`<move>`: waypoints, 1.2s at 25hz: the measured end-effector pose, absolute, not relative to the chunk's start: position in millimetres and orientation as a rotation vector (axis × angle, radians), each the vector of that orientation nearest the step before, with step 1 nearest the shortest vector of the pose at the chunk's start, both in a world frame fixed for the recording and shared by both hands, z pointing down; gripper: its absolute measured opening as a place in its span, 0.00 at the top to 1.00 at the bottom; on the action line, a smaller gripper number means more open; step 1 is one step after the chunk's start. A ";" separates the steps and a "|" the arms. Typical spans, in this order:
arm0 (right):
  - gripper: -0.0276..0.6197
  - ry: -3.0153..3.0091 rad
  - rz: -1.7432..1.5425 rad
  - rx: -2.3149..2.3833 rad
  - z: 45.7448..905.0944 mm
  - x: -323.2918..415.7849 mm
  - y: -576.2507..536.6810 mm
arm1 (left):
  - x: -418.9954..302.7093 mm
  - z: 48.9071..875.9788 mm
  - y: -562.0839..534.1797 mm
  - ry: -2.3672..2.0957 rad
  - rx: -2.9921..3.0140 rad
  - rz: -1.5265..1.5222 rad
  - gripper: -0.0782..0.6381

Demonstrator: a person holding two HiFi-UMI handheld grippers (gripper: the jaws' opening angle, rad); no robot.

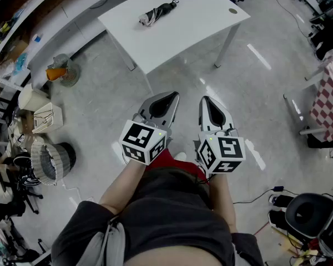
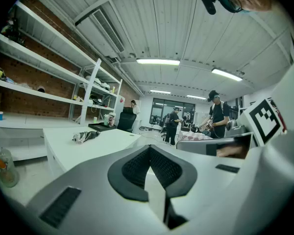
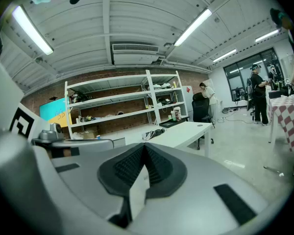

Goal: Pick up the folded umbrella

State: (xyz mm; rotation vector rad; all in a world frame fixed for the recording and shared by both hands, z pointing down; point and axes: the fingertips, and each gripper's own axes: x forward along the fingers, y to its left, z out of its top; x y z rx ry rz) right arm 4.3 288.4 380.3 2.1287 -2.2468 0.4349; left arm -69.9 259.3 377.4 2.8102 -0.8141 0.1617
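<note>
The folded umbrella (image 1: 157, 13), dark with a white patch, lies on a white table (image 1: 200, 21) far ahead of me. The left gripper view shows the umbrella (image 2: 85, 136) small at the left, and the right gripper view shows the umbrella (image 3: 154, 133) small near the middle on the table. My left gripper (image 1: 170, 97) and right gripper (image 1: 206, 100) hang side by side over the floor, well short of the table. Both are shut with nothing between the jaws, their tips meeting.
Wall shelving (image 3: 122, 106) runs behind the table. A fan (image 1: 70, 71), a wire basket (image 1: 47, 160) and clutter sit at the left floor. A checkered table (image 1: 330, 93) stands at the right, cables and a black chair (image 1: 311, 215) at lower right. Several people (image 2: 218, 114) stand far off.
</note>
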 end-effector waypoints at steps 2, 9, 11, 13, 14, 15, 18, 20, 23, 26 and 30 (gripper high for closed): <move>0.93 -2.243 0.437 2.145 376.7 4.3 292.6 | -72.5 374.2 262.6 -0.812 2.810 0.162 0.87; 0.93 -2.249 0.398 2.169 368.6 11.3 296.6 | -71.4 365.3 262.3 -0.827 2.813 0.138 0.87; 0.93 -2.255 0.412 2.179 369.1 15.1 297.4 | -69.6 364.1 261.3 -0.831 2.815 0.134 0.87; 0.93 -2.251 0.428 2.184 370.2 18.5 298.6 | -68.4 362.0 261.5 -0.835 2.818 0.127 0.87; 0.93 -2.248 0.431 2.185 370.1 19.9 298.8 | -67.8 360.5 261.8 -0.838 2.821 0.125 0.87; 0.93 -2.247 0.430 2.186 369.4 21.6 298.6 | -66.6 359.0 261.8 -0.839 2.827 0.125 0.87; 0.93 -2.244 0.414 2.201 365.0 29.7 296.9 | -60.1 355.5 259.8 -0.839 2.841 0.124 0.87; 0.93 -2.245 0.403 2.220 361.4 36.9 295.8 | -55.0 353.1 257.7 -0.836 2.849 0.125 0.87; 0.93 -2.238 0.399 2.255 358.5 46.6 294.3 | -49.8 350.6 252.9 -0.840 2.862 0.130 0.87; 0.93 -2.227 0.375 2.285 353.5 54.6 291.1 | -47.8 343.9 244.8 -0.855 2.874 0.107 0.87; 0.93 -2.212 0.336 2.308 346.6 67.9 280.7 | -41.4 335.1 226.4 -0.877 2.884 0.062 0.87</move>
